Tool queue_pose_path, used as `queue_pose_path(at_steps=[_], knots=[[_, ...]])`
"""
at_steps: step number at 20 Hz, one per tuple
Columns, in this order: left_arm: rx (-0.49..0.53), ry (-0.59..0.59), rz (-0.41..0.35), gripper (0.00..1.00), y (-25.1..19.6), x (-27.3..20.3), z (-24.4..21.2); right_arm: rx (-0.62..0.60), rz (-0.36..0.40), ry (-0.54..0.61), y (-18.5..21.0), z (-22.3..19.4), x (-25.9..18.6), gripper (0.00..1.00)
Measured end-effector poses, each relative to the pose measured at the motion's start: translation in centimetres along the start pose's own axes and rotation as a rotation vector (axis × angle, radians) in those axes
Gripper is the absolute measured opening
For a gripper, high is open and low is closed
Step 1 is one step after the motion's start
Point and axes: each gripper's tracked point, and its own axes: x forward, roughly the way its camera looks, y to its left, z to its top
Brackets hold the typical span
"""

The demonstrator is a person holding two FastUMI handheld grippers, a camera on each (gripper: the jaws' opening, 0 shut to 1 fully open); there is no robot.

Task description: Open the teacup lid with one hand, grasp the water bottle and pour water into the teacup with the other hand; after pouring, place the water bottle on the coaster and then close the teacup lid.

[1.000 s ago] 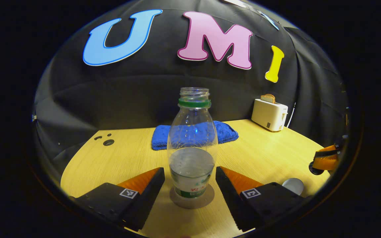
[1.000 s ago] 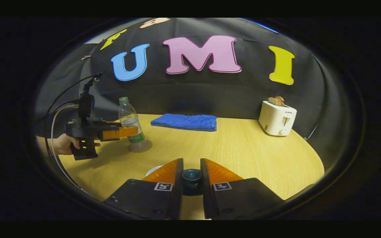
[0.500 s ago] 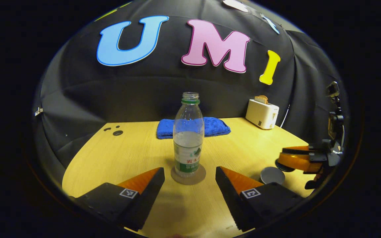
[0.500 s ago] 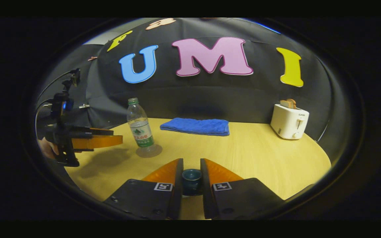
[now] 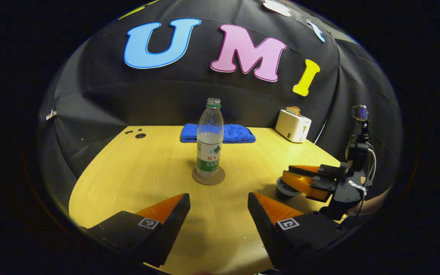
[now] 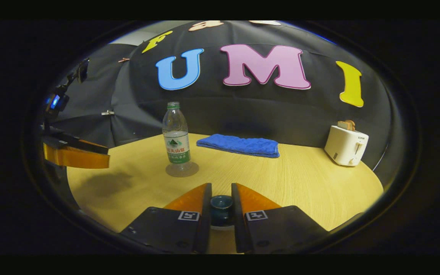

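We saw the water bottle standing upright on the coaster, our left gripper open and empty, apart from it. Our right gripper was clamped on the lid's knob, so we judged only the closing step remained, which called for lowering the lid squarely onto the teacup

Setting: staged recording booth, dressed as household tabletop, not real home. Evidence: black cloth wall draped and creased behind and around table, clipped at left side; rounded light wood-grain table set against it. Household props laid out: white toaster with bread in slot at far right, folded blue towel near wall, water bottle stood on round coaster. Small dark holes seen in tabletop.
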Motion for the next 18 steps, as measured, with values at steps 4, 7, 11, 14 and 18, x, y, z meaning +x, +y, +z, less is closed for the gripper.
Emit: queue_pose_path(at_steps=[4,7,11,14,18], knots=[[-0.041,0.024,0.001,0.96,-0.5,-1.0,-1.1,0.032,-0.014,0.029,-0.3,-1.1,0.4,0.35],[-0.070,0.015,0.007,0.92,-0.2,-1.1,-0.6,0.054,-0.016,0.039,-0.3,-1.2,0.5,0.31],[-0.074,-0.007,0.033,0.96,0.1,-1.2,0.6,0.056,-0.013,0.049,0.0,-1.3,0.5,0.36],[-0.039,-0.027,0.058,0.96,-0.2,-1.8,1.9,0.074,-0.030,0.051,-0.3,0.0,-0.3,0.66],[0.023,-0.052,0.072,0.96,-1.8,-2.6,4.5,0.037,-0.088,0.007,-1.1,4.8,-3.4,1.00]])
